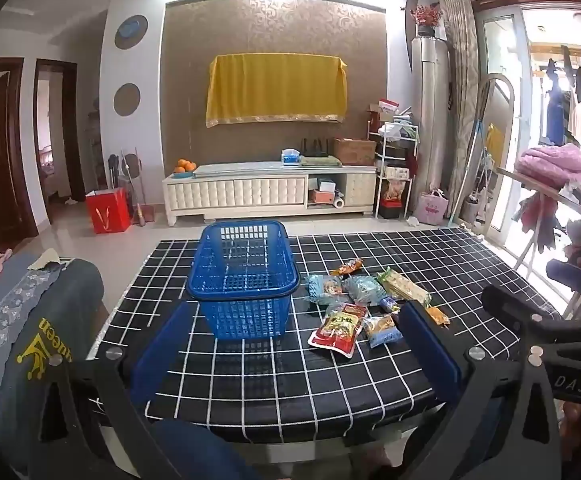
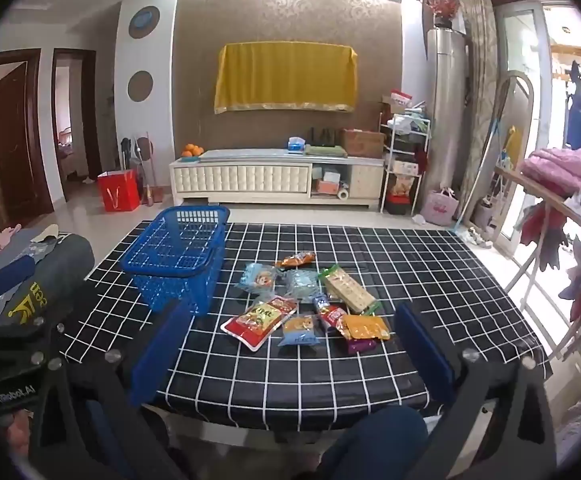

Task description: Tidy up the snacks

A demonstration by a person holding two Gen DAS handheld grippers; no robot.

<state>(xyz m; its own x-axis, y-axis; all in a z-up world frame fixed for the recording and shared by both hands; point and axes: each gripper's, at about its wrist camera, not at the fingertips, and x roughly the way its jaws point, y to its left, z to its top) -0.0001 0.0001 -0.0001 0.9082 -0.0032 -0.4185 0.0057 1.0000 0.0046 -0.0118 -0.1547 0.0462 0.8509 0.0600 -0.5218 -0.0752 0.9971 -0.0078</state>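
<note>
An empty blue plastic basket (image 1: 244,276) (image 2: 178,256) stands on the black grid-patterned tablecloth (image 1: 370,380) (image 2: 430,280), left of centre. Several snack packets (image 2: 310,304) lie loose to its right, among them a red packet (image 1: 340,330) (image 2: 260,320), an orange one (image 2: 296,259), a green-edged beige one (image 2: 348,290) and a yellow one (image 2: 366,327). My left gripper (image 1: 296,344) hovers open over the near table edge, in front of the basket. My right gripper (image 2: 290,356) is open too, short of the packets. Neither holds anything.
A chair draped with dark clothing (image 1: 50,320) stands at the table's left. A drying rack with clothes (image 2: 562,200) crowds the right side. A person's blue-clad knee (image 2: 378,436) shows under the near edge. A white TV cabinet (image 2: 274,180) stands far behind.
</note>
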